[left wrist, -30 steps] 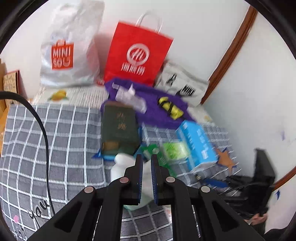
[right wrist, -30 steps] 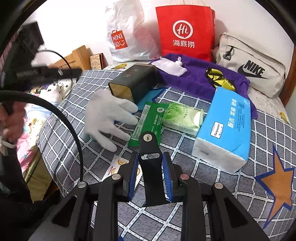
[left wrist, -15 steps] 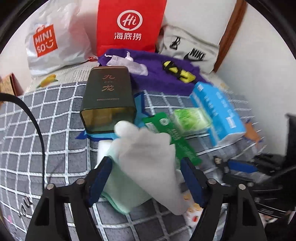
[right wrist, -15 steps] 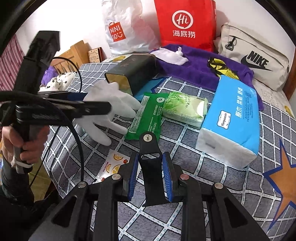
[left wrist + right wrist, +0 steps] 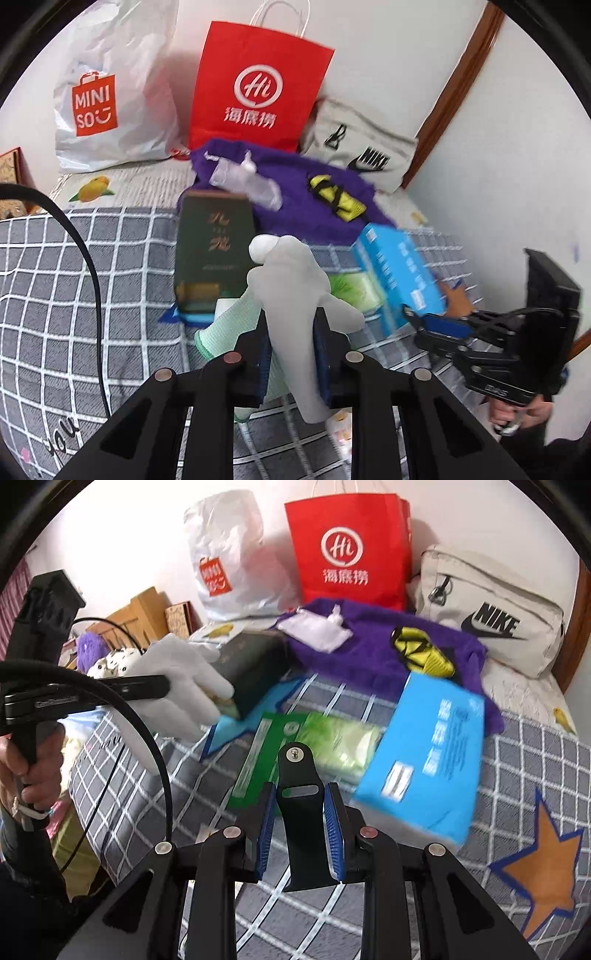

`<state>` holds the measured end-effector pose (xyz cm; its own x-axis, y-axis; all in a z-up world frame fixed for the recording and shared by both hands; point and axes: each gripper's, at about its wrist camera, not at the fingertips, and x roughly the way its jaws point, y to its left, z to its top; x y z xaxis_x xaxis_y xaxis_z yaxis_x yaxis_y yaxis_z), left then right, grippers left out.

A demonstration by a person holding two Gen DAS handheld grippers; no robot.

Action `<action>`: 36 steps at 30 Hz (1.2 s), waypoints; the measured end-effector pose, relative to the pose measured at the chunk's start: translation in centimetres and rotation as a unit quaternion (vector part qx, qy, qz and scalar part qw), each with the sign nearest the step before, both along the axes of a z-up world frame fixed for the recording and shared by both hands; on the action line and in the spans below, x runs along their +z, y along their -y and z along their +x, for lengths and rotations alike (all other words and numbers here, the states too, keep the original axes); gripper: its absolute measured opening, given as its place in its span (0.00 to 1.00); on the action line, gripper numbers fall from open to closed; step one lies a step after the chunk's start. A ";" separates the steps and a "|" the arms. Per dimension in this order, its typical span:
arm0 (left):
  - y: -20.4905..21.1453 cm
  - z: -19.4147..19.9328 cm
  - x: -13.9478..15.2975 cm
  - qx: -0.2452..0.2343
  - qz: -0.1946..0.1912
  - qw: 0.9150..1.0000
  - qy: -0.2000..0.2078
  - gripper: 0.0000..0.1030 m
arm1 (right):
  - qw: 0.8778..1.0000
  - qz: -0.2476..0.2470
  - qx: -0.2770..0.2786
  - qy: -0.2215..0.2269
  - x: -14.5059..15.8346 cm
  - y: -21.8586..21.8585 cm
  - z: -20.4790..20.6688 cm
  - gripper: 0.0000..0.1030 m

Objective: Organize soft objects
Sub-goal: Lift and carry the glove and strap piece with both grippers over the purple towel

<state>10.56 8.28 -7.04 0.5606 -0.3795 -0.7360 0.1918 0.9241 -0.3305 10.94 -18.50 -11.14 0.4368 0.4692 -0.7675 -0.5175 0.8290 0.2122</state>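
My left gripper (image 5: 290, 325) is shut on a white glove (image 5: 291, 280) with a pale green cuff and holds it lifted above the checked bedspread (image 5: 74, 277). The glove also shows in the right wrist view (image 5: 177, 679), hanging from the left gripper (image 5: 162, 686). My right gripper (image 5: 300, 805) is shut on a black bracket-like piece (image 5: 301, 812) above the bed. A blue tissue pack (image 5: 428, 753), a green wipes pack (image 5: 332, 742), a flat green packet (image 5: 255, 757) and a purple towel (image 5: 369, 646) lie ahead.
A dark green tin box (image 5: 214, 243) lies on a blue sheet. A red paper bag (image 5: 255, 88), a white MINISO bag (image 5: 107, 92) and a Nike pouch (image 5: 491, 613) stand against the wall. A clear plastic bag (image 5: 317, 627) rests on the towel.
The left gripper was open around the glove half a second ago. It has closed on the glove and lifted it off the bed. The right gripper has moved slightly forward.
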 end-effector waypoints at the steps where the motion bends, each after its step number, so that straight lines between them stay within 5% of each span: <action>1: -0.2 0.2 0.3 -0.002 -0.008 1.000 0.001 0.19 | 1.000 0.002 -0.003 0.003 0.3 0.1 0.5 0.26; 12: -0.8 4.5 1.8 -0.017 -0.076 0.997 -0.017 0.20 | 1.000 0.015 -0.023 0.013 1.8 0.6 4.5 0.26; 21: -2.8 3.4 1.9 -0.016 -0.148 0.988 -0.027 0.19 | 1.000 0.015 -0.009 -0.001 0.9 -0.1 4.4 0.26; 28: -0.6 1.8 -1.3 -0.043 -0.112 0.989 -0.085 0.20 | 1.000 0.016 -0.001 -0.008 0.3 -0.4 3.3 0.26; 32: -1.1 0.8 -3.4 -0.015 -0.073 0.993 -0.096 0.48 | 1.000 0.011 0.001 -0.012 0.0 -0.3 2.6 0.26; 34: -1.6 0.3 -3.4 -0.005 -0.051 0.994 -0.093 0.47 | 1.000 0.012 0.001 -0.014 0.0 -0.4 2.4 0.26; 36: -2.2 0.0 -3.1 0.008 -0.043 0.996 -0.081 0.32 | 1.000 0.012 0.002 -0.014 -0.1 -0.4 2.2 0.26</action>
